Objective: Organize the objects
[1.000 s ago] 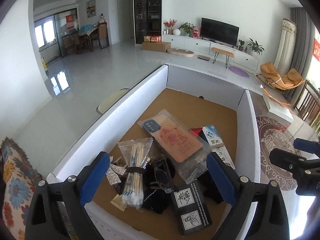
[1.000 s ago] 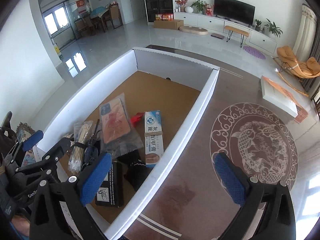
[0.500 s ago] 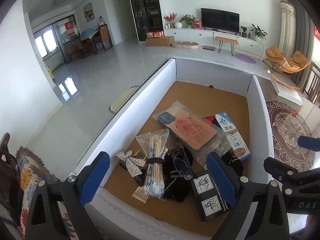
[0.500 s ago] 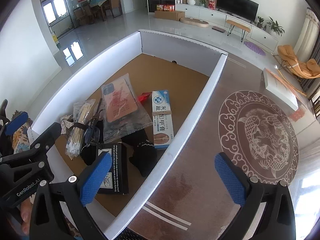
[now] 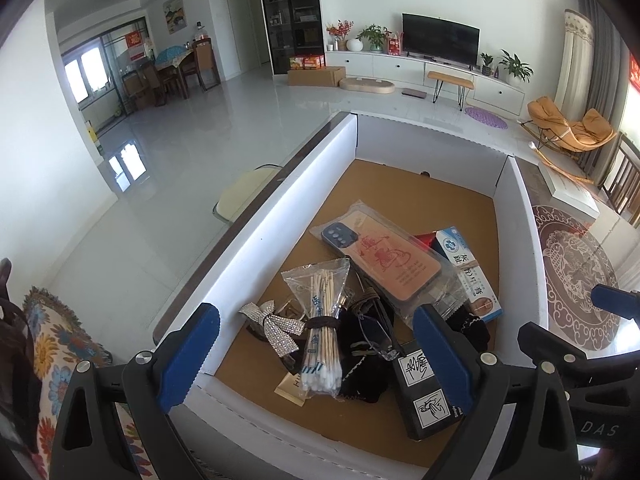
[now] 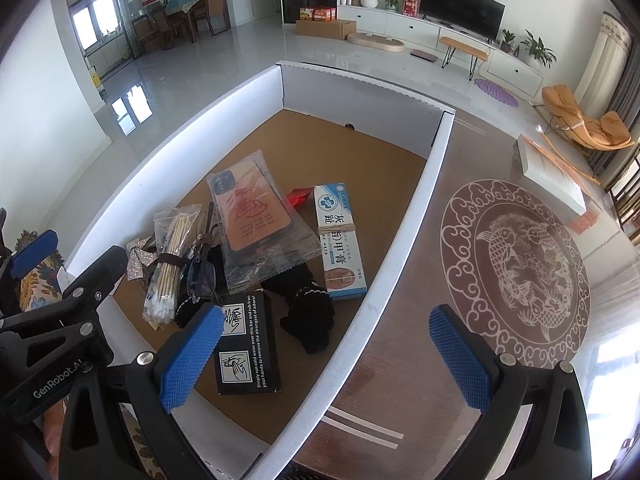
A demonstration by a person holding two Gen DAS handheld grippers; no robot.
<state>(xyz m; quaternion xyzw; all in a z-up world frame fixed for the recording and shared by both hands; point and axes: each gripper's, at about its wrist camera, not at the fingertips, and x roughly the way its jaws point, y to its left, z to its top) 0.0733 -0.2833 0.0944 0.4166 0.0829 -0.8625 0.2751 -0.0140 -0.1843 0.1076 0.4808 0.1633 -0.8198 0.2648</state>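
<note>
White-walled cardboard tray point(image 5: 280, 216) on table point(image 6: 400, 352): far half of floor bare. Near half holds, overlapping: cotton swab bundle point(image 5: 322, 340), bagged phone case point(image 5: 384, 264), ointment box point(image 6: 340, 236), black box point(image 6: 246, 348), rhinestone bow point(image 5: 276, 328), dark cloth, possibly socks point(image 6: 308, 312). Left gripper point(image 5: 316, 356) and right gripper point(image 6: 324, 356) both spread wide, empty, above the near rim.
</note>
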